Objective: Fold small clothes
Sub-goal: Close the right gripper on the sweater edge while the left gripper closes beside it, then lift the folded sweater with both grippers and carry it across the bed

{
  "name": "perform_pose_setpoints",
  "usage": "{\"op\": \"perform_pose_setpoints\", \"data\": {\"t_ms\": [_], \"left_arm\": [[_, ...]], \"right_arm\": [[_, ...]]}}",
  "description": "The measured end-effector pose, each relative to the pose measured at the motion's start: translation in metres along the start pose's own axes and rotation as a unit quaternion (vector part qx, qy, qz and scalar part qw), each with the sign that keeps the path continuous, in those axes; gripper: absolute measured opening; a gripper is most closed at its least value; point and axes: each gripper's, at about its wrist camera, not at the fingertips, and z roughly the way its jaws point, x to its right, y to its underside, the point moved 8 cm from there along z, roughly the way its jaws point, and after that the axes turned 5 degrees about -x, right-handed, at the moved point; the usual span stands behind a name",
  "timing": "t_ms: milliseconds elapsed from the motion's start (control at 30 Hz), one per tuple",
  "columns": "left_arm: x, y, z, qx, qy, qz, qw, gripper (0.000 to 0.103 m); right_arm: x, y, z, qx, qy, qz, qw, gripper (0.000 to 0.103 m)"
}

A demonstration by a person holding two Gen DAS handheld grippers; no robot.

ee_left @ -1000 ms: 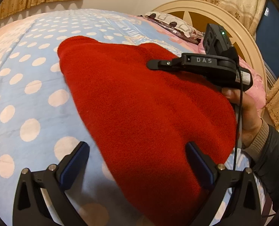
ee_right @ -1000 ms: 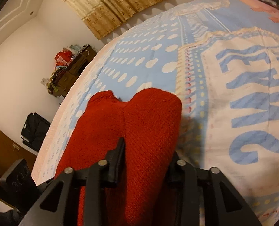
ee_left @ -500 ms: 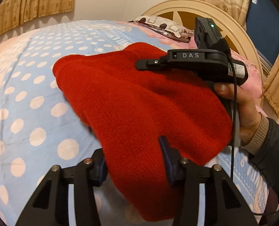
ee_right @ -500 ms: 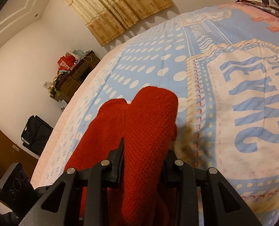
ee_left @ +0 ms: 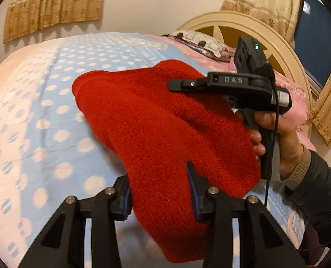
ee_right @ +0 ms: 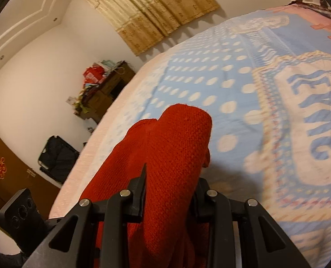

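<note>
Both tongs grip my red knit garment point(ee_left: 156, 129): left tongs point(ee_left: 160, 192) clench its near edge, right tongs point(ee_right: 170, 192) clamp a bunched fold, holding it just above the polka-dot bed point(ee_left: 53, 111).

My left tongs point(ee_left: 158, 192) bite the red knit cloth point(ee_left: 165, 129), and its low end runs off the bottom edge. The cloth hides the tips of my right tongs point(ee_right: 170, 192). Off to the left of them, the stuff piled on the dresser point(ee_right: 98, 84) is too small to tell. The bedspread point(ee_right: 266, 151) beside them looks blurry.
</note>
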Motion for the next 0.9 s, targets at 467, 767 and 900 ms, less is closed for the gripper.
{"op": "perform_pose_setpoints", "data": {"t_ms": [467, 767, 900], "left_arm": [[-0.045, 0.038, -0.086, 0.059, -0.064, -0.054, 0.9947, 0.041], [-0.068, 0.076, -0.112, 0.077, -0.094, -0.099, 0.9877, 0.04], [-0.081, 0.09, -0.124, 0.081, -0.107, -0.116, 0.9842, 0.04]], "right_arm": [[-0.124, 0.031, 0.043, -0.019, -0.083, -0.05, 0.995, 0.031], [-0.188, 0.056, 0.08, -0.048, -0.117, -0.075, 0.989, 0.031], [-0.209, 0.067, 0.099, -0.065, -0.128, -0.086, 0.986, 0.031]]}}
